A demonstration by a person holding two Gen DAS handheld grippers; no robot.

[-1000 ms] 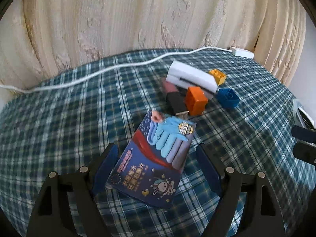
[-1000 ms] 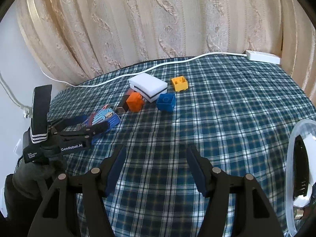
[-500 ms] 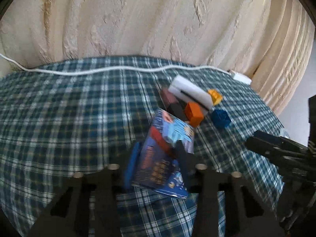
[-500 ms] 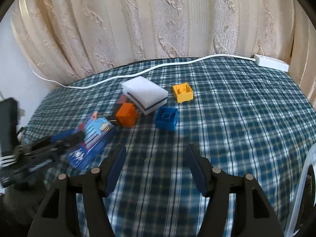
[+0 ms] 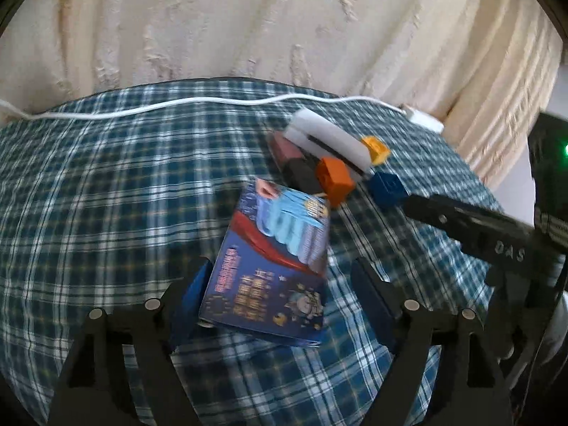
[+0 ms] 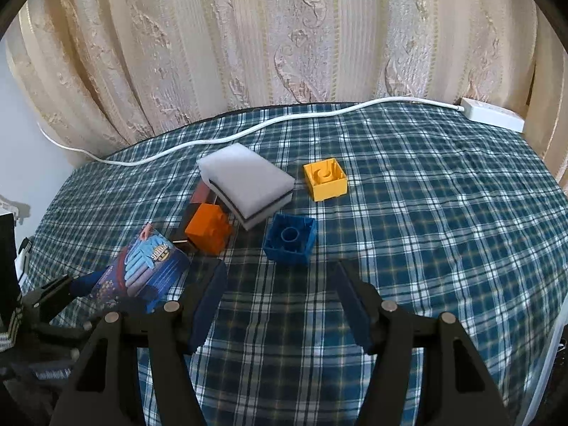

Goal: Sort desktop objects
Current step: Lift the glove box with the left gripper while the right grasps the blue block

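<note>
A dark blue glove box (image 5: 273,266) lies on the plaid tablecloth (image 5: 106,195) between the fingers of my left gripper (image 5: 284,301), which is open; the left pad touches its edge. The box also shows in the right wrist view (image 6: 142,277). Behind it stand an orange block (image 6: 209,229), a white sponge (image 6: 246,184), a blue block (image 6: 291,239) and a yellow block (image 6: 325,177). My right gripper (image 6: 280,301) is open and empty, hovering just in front of the blue block.
A white cable (image 6: 248,127) runs along the back of the table to a white adapter (image 6: 493,117). A cream curtain (image 6: 284,35) hangs behind. A dark reddish box (image 5: 294,163) lies under the sponge. My right gripper's body (image 5: 479,227) crosses the left wrist view.
The left gripper shut on the glove box half a second ago and has now opened again, the box lying between its fingers. The right gripper moved forward toward the blue block.
</note>
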